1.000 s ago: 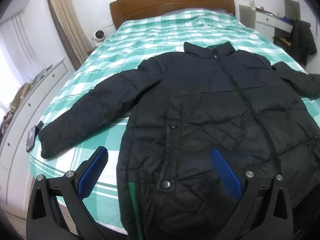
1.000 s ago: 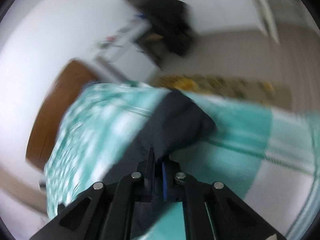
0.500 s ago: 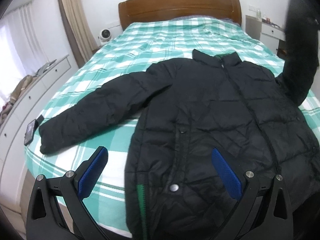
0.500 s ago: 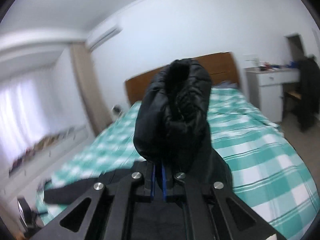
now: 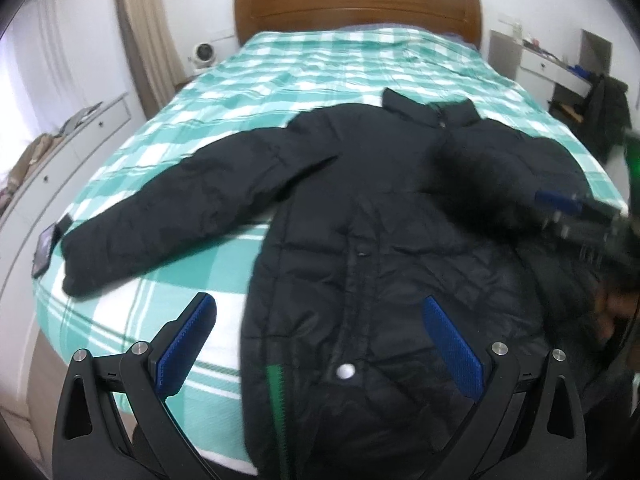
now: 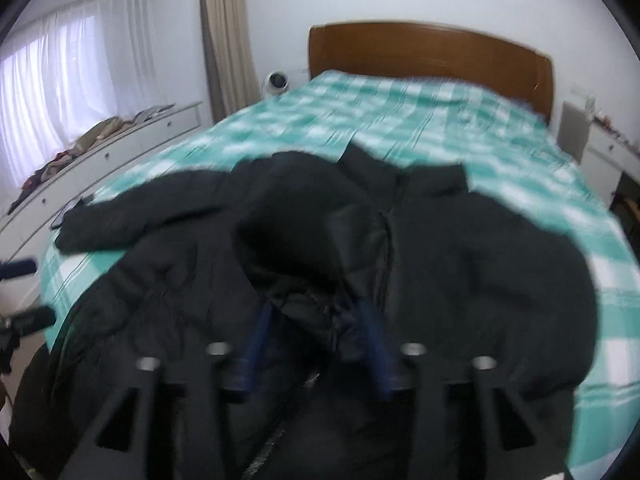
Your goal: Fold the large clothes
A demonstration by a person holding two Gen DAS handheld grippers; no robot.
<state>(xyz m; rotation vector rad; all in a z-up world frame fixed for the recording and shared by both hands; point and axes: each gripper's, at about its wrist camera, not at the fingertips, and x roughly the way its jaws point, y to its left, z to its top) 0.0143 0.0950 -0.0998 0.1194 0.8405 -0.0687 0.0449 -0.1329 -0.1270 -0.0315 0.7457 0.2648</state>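
Black puffer jacket (image 5: 392,240) spread front-up across green-and-white checked bed (image 5: 304,80), collar toward wooden headboard (image 5: 356,8). 1 sleeve (image 5: 180,216) stretched flat toward the bed's left edge, cuff beside a dark phone (image 5: 43,250). Other sleeve (image 6: 296,236) folded over the chest, lying between the right gripper (image 6: 316,344) fingers, jaws parted, blurred; grip on fabric impossible to confirm. Left gripper (image 5: 320,344) wide open, holding nothing, hovering above the hem. White drawer unit (image 5: 60,152), curtain (image 5: 140,32), round white fan (image 5: 202,54), desk (image 5: 556,68) around.
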